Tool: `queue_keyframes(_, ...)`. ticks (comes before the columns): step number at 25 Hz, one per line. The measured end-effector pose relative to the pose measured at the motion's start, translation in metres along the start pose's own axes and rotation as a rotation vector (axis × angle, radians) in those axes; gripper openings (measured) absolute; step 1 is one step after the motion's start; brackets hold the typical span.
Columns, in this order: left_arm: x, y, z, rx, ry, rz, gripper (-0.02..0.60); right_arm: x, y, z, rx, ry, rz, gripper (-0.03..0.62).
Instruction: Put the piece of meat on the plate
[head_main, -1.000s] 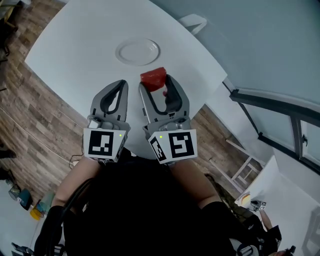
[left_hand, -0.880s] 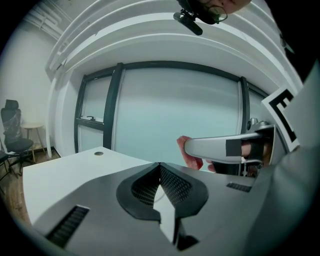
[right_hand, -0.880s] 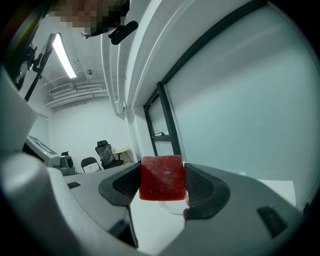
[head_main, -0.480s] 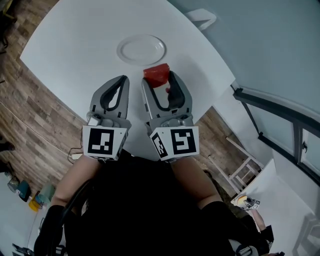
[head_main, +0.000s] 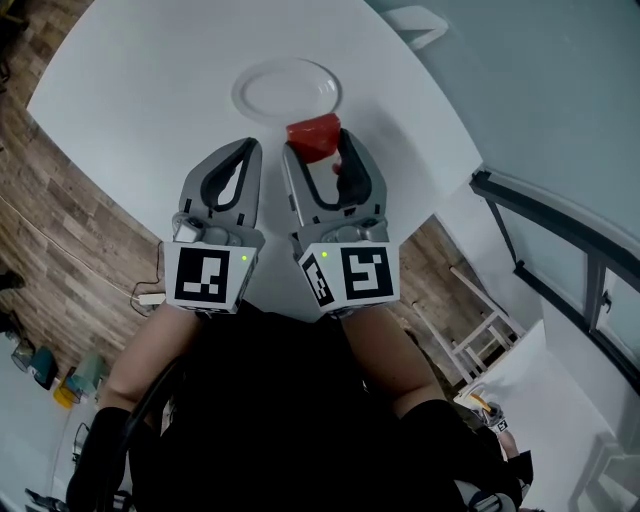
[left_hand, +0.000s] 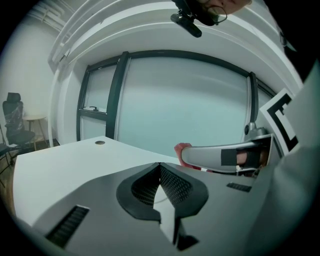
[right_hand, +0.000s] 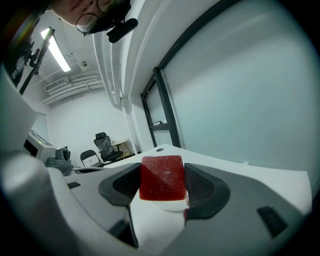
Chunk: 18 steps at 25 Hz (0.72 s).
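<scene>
A red block of meat (head_main: 312, 136) is held above the white table (head_main: 150, 110), just short of the near right rim of the white plate (head_main: 285, 88). My right gripper (head_main: 316, 150) is shut on the meat. In the right gripper view the meat (right_hand: 161, 177) sits squarely between the two dark pads, with the plate (right_hand: 169, 204) showing pale below it. My left gripper (head_main: 246, 152) hovers beside the right one, shut and holding nothing; its pads meet in the left gripper view (left_hand: 160, 167), where a corner of the meat (left_hand: 181, 148) peeks out past the right gripper's finger (left_hand: 225, 155).
The round table's edge (head_main: 440, 190) curves close on the right, with wooden floor (head_main: 60, 250) below on the left. A glass partition with a dark frame (head_main: 550, 230) stands to the right. A small hole cap (left_hand: 100, 142) sits in the tabletop.
Both grippers have moved forward toward the plate, the right one carrying the meat. The meat now lies nearer the plate's rim than a second ago.
</scene>
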<state>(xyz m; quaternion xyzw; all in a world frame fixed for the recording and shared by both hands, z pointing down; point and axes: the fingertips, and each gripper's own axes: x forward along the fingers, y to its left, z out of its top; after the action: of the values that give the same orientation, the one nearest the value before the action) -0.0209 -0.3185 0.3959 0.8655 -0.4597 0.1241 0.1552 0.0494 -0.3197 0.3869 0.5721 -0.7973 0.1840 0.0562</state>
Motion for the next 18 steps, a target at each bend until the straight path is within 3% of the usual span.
queue_keyframes(18, 0.026, 0.021, -0.023, -0.022, 0.017, 0.033, 0.003, 0.042, -0.021, -0.034, -0.004, 0.058, -0.027, 0.275)
